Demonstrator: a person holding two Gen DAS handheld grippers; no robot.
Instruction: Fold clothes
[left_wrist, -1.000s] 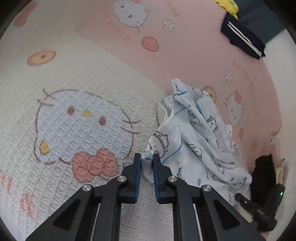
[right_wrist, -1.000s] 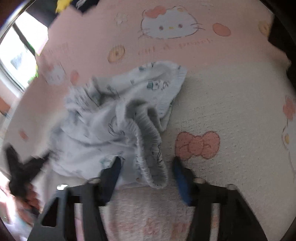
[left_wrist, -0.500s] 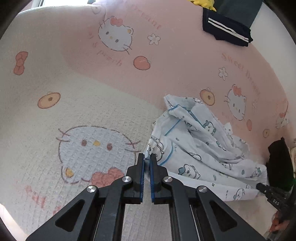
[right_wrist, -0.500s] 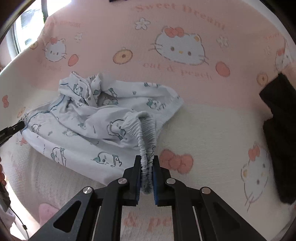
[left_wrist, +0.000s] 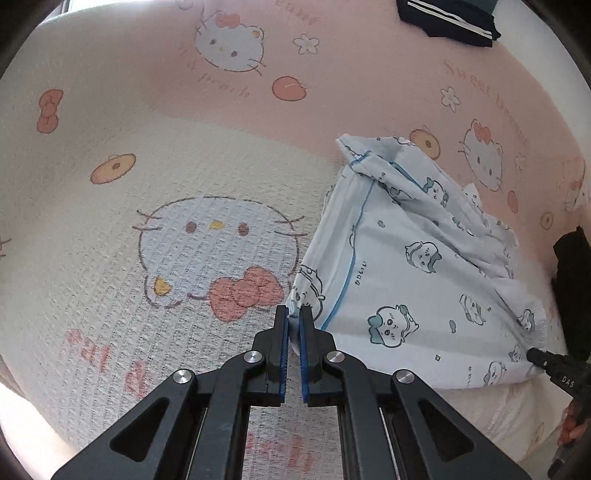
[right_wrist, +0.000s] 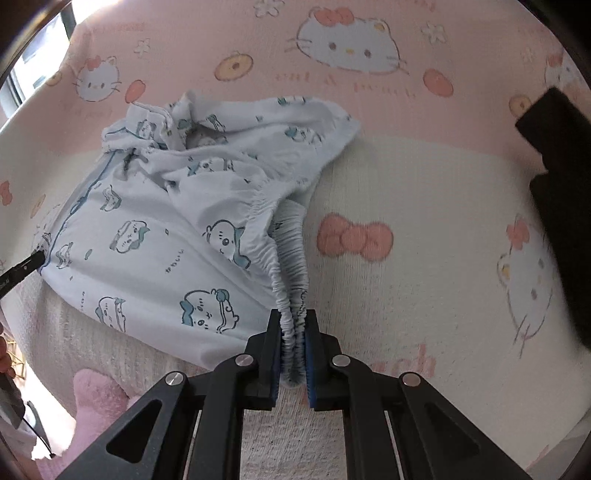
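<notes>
Left gripper (left_wrist: 293, 321) pinching hem corner of printed pajama pants (left_wrist: 406, 280); right gripper (right_wrist: 293, 325) clamped on elastic waistband (right_wrist: 291, 280). Risk: thin corner slipping out if pulled taut; bunched fabric folds crooked.

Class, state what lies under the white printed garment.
The white printed garment lies on the Hello Kitty blanket, gripped by both grippers. Whatever sits beneath its bunched folds is hidden.

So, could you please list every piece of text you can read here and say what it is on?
"Sweet Dream": pink blanket, partly blurred.
"& peach": blanket, by a cat face, faint.
"DAS": right tongs, seen from the left camera.
"かわいい": pyjama trousers, tiny.
Other red blanket lettering: unreadable.
</notes>
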